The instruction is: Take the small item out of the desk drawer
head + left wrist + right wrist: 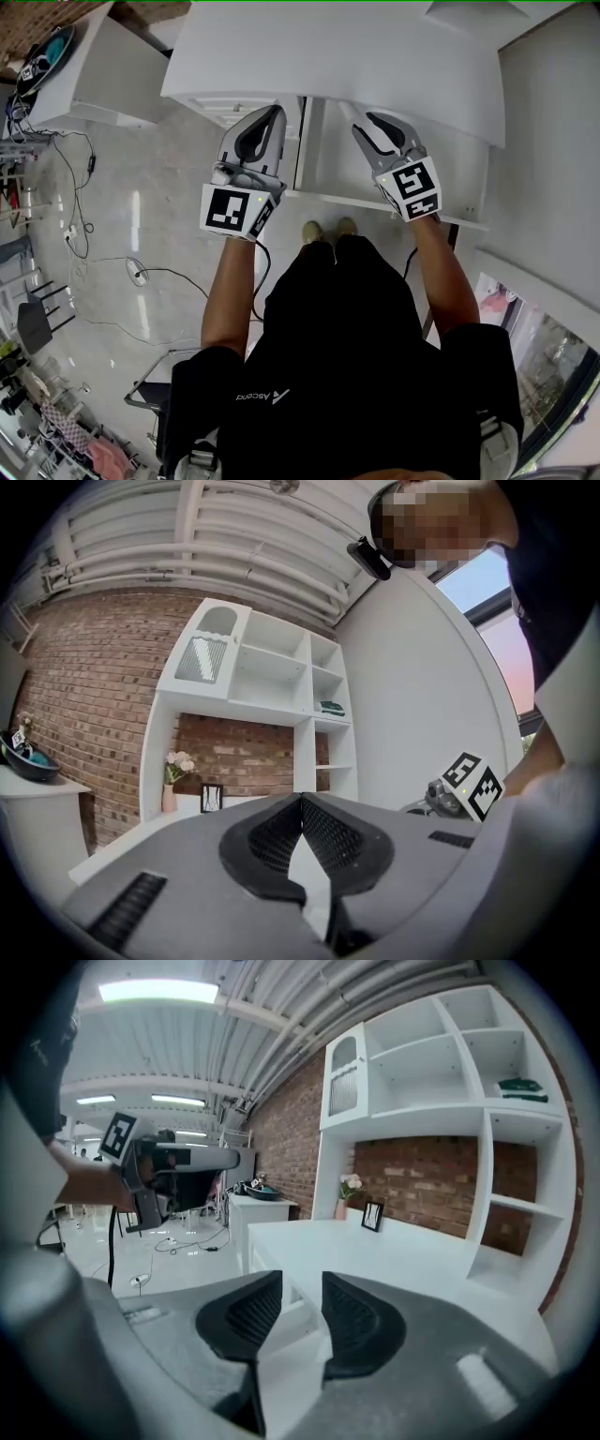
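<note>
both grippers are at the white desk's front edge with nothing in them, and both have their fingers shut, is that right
Not quite. The left gripper is shut, but the right gripper has its fingers apart, as the right gripper view shows. The rest holds: both are empty and held at the front edge of the white desk.

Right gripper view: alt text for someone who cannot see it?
The right gripper, jaws apart and empty, faces a white desk. Behind it, white shelving lines a brick wall, with a flower vase and small frame.
</note>
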